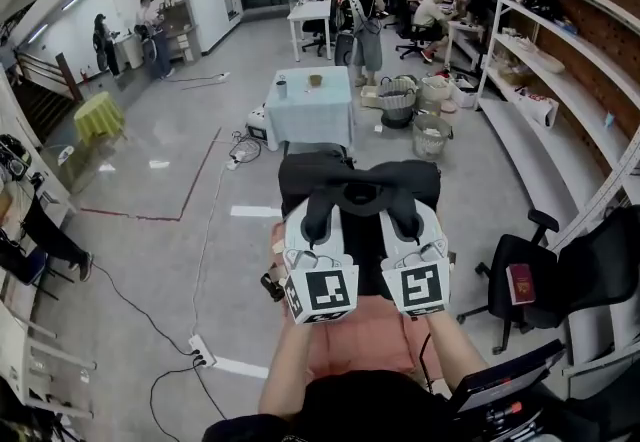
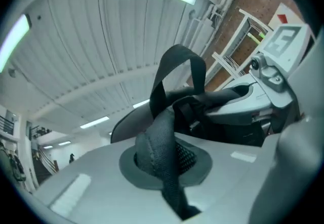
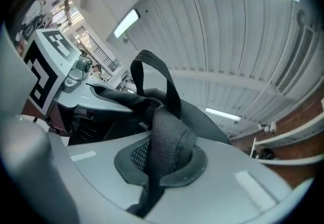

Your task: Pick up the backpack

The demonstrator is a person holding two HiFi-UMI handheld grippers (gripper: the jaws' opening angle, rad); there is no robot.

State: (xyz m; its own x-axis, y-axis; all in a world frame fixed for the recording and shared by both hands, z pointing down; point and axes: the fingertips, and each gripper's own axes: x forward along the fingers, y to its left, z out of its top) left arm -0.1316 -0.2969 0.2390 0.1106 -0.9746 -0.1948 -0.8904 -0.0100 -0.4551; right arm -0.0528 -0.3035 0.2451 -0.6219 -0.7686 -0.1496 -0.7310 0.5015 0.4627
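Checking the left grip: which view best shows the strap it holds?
The left gripper view: the padded strap is pinched between its shut jaws. The head view shows only the left gripper against the backpack; the right gripper view barely shows it.

Centre frame: backpack, between jaws of left gripper and right gripper, side by side. Behind, upper centre: table. Right: chair. Upper right: shelves.

Blk backpack; left gripper, right gripper white w/ blk-white markers.

Black backpack aloft — clamped by left gripper, right gripper
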